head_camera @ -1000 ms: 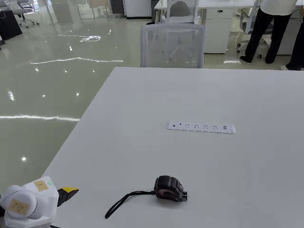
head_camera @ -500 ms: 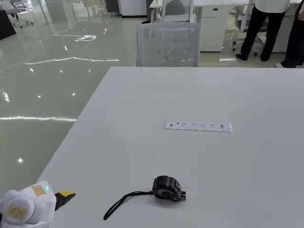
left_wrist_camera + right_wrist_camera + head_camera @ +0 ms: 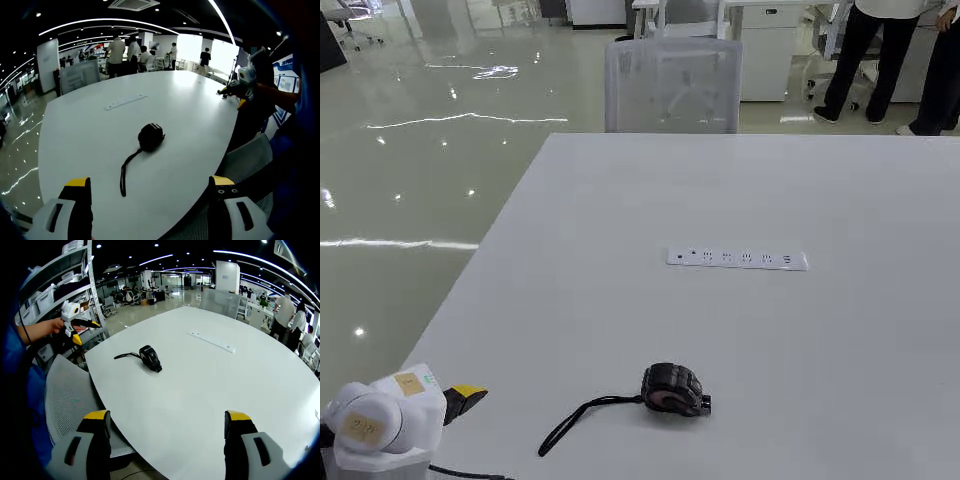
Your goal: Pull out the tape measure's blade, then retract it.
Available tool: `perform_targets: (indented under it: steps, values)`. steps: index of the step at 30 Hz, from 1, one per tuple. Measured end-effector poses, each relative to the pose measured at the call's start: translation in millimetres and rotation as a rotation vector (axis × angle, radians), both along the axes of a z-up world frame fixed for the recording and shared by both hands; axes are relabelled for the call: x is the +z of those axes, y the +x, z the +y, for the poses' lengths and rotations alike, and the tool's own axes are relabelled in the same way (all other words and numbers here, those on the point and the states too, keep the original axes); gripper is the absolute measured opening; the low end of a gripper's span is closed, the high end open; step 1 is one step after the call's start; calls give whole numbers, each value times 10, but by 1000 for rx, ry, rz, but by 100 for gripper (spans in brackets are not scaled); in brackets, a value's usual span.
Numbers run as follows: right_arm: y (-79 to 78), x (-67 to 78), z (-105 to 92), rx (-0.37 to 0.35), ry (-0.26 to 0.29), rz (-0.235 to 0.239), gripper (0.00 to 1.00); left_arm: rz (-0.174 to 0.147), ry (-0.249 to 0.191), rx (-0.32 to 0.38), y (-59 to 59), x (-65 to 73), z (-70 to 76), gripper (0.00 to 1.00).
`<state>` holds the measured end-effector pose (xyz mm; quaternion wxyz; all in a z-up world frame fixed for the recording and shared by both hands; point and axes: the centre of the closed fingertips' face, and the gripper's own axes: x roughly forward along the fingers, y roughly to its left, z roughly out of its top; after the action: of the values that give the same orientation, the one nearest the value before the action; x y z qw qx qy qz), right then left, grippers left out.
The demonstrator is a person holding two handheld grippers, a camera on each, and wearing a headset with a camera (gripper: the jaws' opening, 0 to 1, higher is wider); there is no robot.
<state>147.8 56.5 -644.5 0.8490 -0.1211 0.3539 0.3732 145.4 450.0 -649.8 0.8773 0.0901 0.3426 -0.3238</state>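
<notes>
A black tape measure [image 3: 673,389] lies on the white table [image 3: 740,190] near its front edge, its black wrist strap [image 3: 582,419] trailing to the left; the blade is inside the case. The same tape measure [image 3: 151,136] lies ahead of my left gripper [image 3: 150,200], which is open and empty, well short of it. In the head view that gripper [image 3: 468,400] sits at the table's left corner. My right gripper [image 3: 167,432] is open and empty too, back from the tape measure [image 3: 150,358]. The left gripper [image 3: 82,329] appears in the right gripper view, held in a hand.
A white power strip [image 3: 737,259] lies flat on the table beyond the tape measure. A grey mesh chair [image 3: 672,86] stands at the far edge. People [image 3: 880,55] stand at the back right. A mesh chair back [image 3: 70,400] is at the near edge.
The head camera has tilted slightly, shifting the scene. The left gripper has risen a little at the table corner. The tape measure has not moved.
</notes>
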Motion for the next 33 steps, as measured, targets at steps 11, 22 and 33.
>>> perform_targets:
  steps: [11,22,33]
  values:
    - [33,-42,93,20,-1,1,89,3,0,-30,103,-86,-75,93]
    - [112,-82,140,22,6,0,88,4,-2,-39,192,-120,-150,93]
    - [176,-98,232,48,5,-4,87,-1,-2,-42,286,-141,-217,93]
